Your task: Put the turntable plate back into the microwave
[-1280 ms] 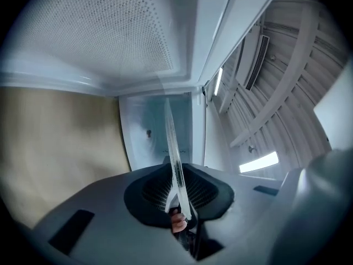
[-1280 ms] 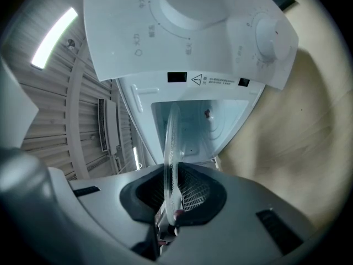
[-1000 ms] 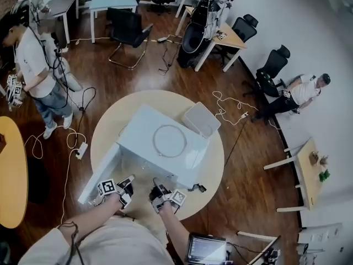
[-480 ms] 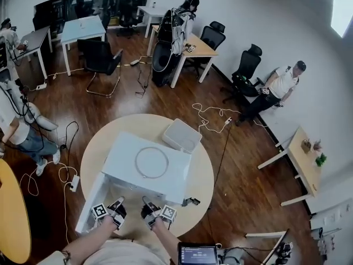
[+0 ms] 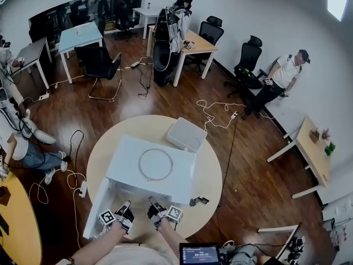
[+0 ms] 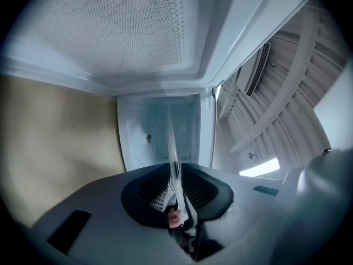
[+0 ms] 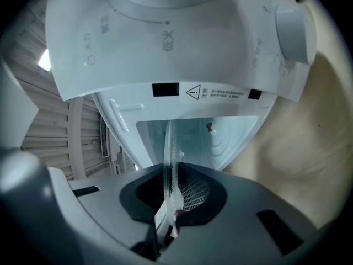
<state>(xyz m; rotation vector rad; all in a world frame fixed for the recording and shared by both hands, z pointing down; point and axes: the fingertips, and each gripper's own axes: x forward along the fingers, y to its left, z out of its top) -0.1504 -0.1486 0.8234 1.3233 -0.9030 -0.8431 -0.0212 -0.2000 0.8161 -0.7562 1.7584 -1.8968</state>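
Left gripper (image 5: 124,208), right gripper (image 5: 156,208) clamp clear glass turntable plate (image 6: 172,148) rim; white microwave (image 5: 182,170) cavity dead ahead, plate probably level.

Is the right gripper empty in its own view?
No, the right gripper is shut on the edge of the clear turntable plate.

Microwave (image 5: 124,173) — lower in the head view

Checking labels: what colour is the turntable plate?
Clear glass plate; shows best in the right gripper view.
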